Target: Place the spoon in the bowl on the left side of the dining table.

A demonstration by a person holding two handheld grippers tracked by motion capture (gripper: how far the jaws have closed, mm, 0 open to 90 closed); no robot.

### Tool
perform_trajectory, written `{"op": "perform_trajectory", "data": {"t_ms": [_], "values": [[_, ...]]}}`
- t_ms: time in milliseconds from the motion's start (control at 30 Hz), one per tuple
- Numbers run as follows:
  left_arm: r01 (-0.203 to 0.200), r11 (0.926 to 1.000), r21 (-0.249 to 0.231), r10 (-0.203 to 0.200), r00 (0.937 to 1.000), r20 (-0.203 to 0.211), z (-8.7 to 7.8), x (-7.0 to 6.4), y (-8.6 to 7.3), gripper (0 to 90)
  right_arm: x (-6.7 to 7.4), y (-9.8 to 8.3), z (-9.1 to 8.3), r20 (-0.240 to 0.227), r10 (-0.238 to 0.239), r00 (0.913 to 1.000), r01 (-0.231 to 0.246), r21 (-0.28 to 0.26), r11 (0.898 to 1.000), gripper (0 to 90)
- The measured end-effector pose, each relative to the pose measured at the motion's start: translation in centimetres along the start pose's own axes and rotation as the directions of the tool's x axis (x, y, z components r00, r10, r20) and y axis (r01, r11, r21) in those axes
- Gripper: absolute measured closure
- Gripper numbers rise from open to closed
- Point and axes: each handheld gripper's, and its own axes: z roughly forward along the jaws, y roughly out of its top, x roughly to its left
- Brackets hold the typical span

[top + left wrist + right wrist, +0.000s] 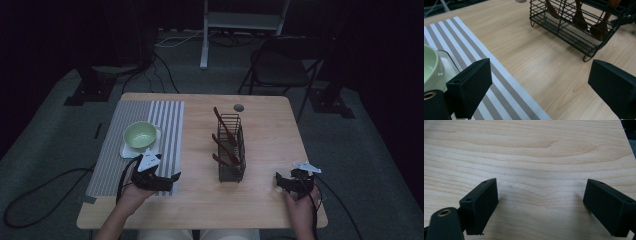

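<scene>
A black wire rack (231, 148) stands upright in the middle of the wooden table (260, 200) and holds three brown wooden spoons (224, 128). A light green bowl (140, 135) sits on a white square coaster (128, 150) on the striped placemat (167, 120). My left gripper (174, 178) rests at the mat's near right corner, open and empty, pointing toward the rack (571, 27). In the left gripper view the bowl (430, 66) is at the left edge. My right gripper (278, 181) lies near the table's front right edge, open over bare wood (536, 157).
A small grey round cap (239, 107) is set into the table at the back. A folding chair (285, 65) and a white stand (240, 22) are behind the table. Cables (40, 195) trail over the carpet at the left.
</scene>
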Motion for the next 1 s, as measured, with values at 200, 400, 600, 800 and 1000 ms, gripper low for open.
{"op": "perform_trajectory", "data": {"t_ms": [200, 400, 600, 800, 1000], "values": [[-0.001, 0.9999, -0.013, 0.001, 0.9999, 0.016, 0.7, -0.1, 0.6, 5.1, 0.0, 0.0, 0.0, 0.0, 0.0, 1.0, 0.0, -0.001, 1.0, 11.9], [-0.021, 0.9995, -0.022, 0.022, 0.9992, 0.032, 1.2, -0.3, 1.8, 5.1, 0.0, 0.0, 0.0, 0.0, 0.0, 1.0, 0.0, -0.001, 1.0, 11.9], [-0.036, 0.9984, -0.043, 0.037, 0.9986, 0.038, 1.7, -0.4, 3.4, 5.2, 0.0, 0.0, 0.0, 0.0, 0.0, 1.0, 0.0, -0.001, 1.0, 11.9], [-0.03, 0.9971, -0.07, 0.032, 0.999, 0.03, 2.3, -0.5, 4.7, 5.2, 0.0, 0.0, 0.0, 0.0, 0.001, 1.0, -0.001, -0.001, 1.0, 11.9], [-0.02, 0.9948, -0.1, 0.025, 0.9989, 0.04, 2.7, -0.5, 6.0, 5.2, 0.0, 0.0, 0.0, 0.0, 0.001, 1.0, -0.001, -0.001, 1.0, 11.9]]}}
